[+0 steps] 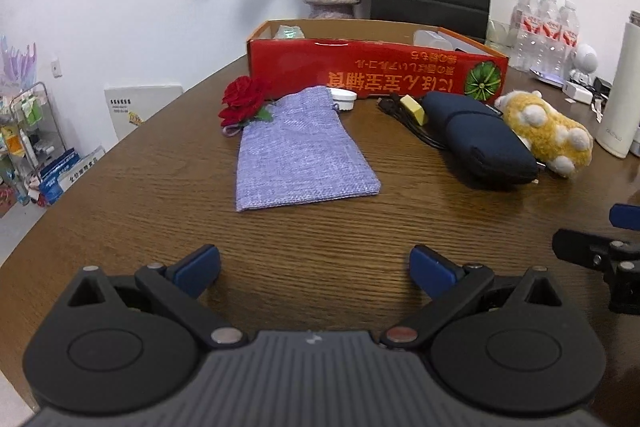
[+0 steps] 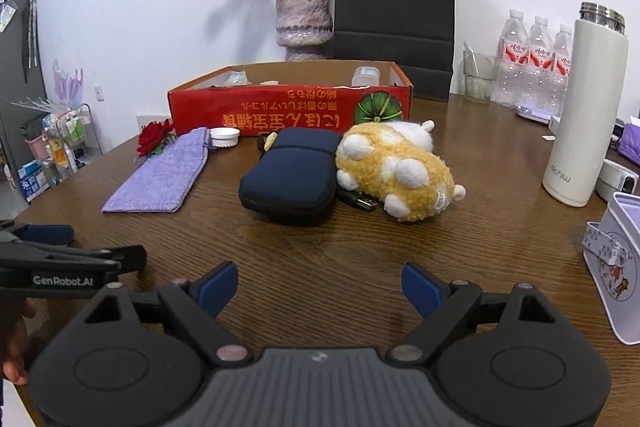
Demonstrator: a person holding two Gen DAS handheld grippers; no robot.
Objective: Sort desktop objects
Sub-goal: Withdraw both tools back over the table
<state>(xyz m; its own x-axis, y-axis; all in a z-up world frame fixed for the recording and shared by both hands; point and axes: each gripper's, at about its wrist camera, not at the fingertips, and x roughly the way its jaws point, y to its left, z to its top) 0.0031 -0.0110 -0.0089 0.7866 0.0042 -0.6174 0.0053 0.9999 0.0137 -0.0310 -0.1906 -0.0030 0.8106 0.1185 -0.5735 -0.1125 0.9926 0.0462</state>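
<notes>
On the brown table lie a lilac cloth pouch (image 1: 298, 155) (image 2: 162, 173), a red fabric rose (image 1: 244, 101) (image 2: 153, 137), a white round lid (image 1: 343, 99) (image 2: 225, 137), a navy soft case (image 1: 474, 139) (image 2: 294, 173), a black USB cable (image 1: 412, 129) (image 2: 358, 201) and a yellow plush toy (image 1: 546, 129) (image 2: 394, 171). Behind them stands an open red cardboard box (image 1: 376, 69) (image 2: 290, 107) holding a few items. My left gripper (image 1: 314, 269) is open and empty, in front of the pouch. My right gripper (image 2: 320, 287) is open and empty, in front of the case and plush.
A vase of dried flowers (image 2: 303, 17), a black paper bag (image 2: 394, 15), water bottles (image 2: 534, 63) and a white flask (image 2: 586, 107) stand at the back and right. A printed white tin (image 2: 618, 267) is at the right edge. A shelf rack (image 1: 30, 131) stands left of the table.
</notes>
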